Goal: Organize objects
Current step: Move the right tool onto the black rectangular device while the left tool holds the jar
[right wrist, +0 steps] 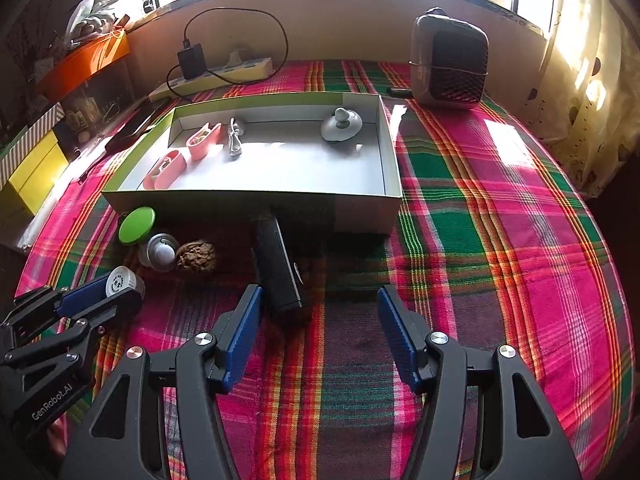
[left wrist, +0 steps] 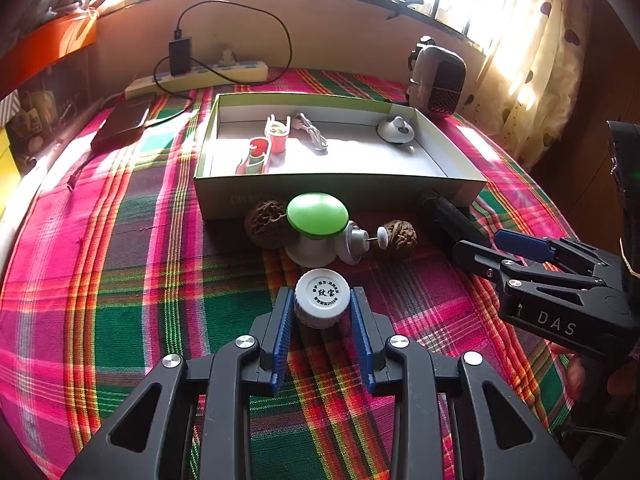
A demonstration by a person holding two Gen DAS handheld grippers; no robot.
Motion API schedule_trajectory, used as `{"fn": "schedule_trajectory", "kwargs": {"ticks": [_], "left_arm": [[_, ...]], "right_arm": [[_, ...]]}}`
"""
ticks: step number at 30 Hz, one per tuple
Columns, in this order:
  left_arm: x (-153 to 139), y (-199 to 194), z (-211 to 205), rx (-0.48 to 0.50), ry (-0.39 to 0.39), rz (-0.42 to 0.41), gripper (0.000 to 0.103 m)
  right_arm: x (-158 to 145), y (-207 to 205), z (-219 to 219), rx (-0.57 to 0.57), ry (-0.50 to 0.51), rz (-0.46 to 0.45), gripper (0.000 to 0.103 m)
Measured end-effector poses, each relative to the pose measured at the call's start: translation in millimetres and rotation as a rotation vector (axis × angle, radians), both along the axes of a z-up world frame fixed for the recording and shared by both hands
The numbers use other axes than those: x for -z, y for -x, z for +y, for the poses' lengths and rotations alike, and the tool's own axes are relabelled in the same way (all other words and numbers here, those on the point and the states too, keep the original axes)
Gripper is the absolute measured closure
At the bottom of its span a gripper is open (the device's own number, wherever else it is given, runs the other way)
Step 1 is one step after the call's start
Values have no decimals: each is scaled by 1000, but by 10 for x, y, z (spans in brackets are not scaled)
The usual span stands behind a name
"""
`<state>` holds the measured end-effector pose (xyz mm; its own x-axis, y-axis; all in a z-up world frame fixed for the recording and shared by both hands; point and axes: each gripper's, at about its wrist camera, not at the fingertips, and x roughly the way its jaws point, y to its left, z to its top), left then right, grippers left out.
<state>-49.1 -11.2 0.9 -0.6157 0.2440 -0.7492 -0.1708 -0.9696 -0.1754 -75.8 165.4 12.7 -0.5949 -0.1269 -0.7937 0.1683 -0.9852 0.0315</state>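
Observation:
My left gripper [left wrist: 322, 304] is shut on a small white bottle [left wrist: 322, 297] with a printed cap, held just above the plaid cloth; the bottle also shows in the right wrist view [right wrist: 122, 285]. My right gripper [right wrist: 320, 320] is open and empty, its left pad beside a black rectangular device [right wrist: 278, 268] lying in front of the open cardboard box [right wrist: 360, 208]. The box holds two red clips [right wrist: 166, 168], a white cord [right wrist: 234, 140] and a grey-white knob [right wrist: 340, 126]. A green-topped gadget [left wrist: 318, 216] and two walnuts [left wrist: 400, 238] lie before the box.
A power strip [left wrist: 208, 76] with a black charger and cable lies at the back. A small heater [right wrist: 450, 64] stands back right. A dark phone or tablet [left wrist: 124, 124] lies at the left. Orange and yellow boxes [right wrist: 84, 60] stand at the far left.

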Motion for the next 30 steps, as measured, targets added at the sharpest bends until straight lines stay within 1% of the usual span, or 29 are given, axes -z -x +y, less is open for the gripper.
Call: {"fn": "schedule_trajectory", "kwargs": {"ticks": [8,14,23,30], "left_arm": [[-1,9,6,-2,13,0,76],[4,1,11,-3,20,1,76],[11,12,21,-12,28,2,76],[17,8,74,-15,67,6,76]], "right_arm": [[40,-3,-109,-78,-19,-2,43],[83,61,-121,-91,-39,5,43],[83,122,-145,-119,-38,19,43],[83,133,-139,-124,-35,22,43]]}}
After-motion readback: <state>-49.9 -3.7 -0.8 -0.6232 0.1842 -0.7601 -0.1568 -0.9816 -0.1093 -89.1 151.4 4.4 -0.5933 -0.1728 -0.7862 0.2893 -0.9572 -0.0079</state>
